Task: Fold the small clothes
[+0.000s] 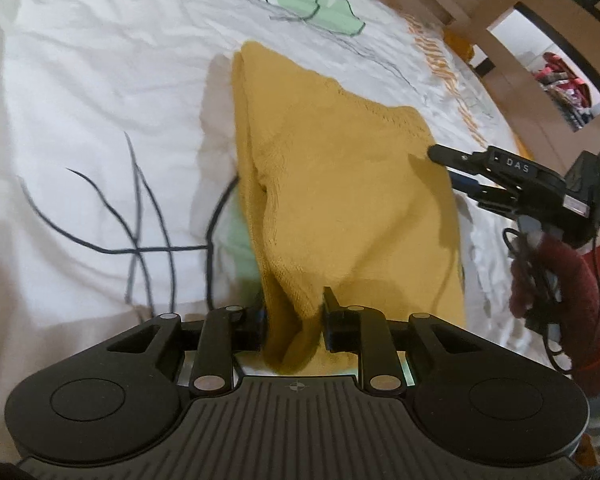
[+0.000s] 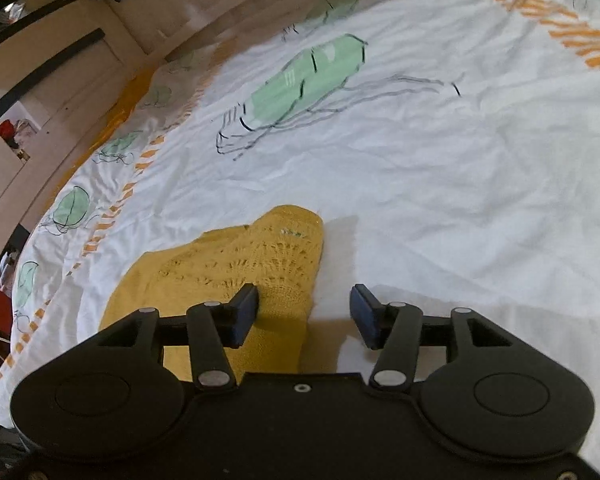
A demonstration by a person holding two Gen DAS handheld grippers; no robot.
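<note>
On the white bedsheet [image 1: 100, 92] printed with green shapes, dark scribble lines and orange stripes lies the mustard-yellow knitted garment [image 1: 340, 184], folded over itself, one end pointing away, the near end bunched up. Left gripper [image 1: 294, 328]: jaws narrow, a fold of the near yellow edge sits between them and rises through the gap; can't tell if the pads actually press on it. Right gripper [image 2: 304, 314]: jaws wide apart, nothing clamped; left finger [image 2: 244, 312] over the lacy knit corner of the garment [image 2: 240, 264], right finger over bare sheet [image 2: 460, 200]. From the left wrist view, the right gripper [image 1: 444, 164] comes in from the right with its tip at the garment's right edge, held by a hand [image 1: 540, 276] in a dark red sleeve.
</note>
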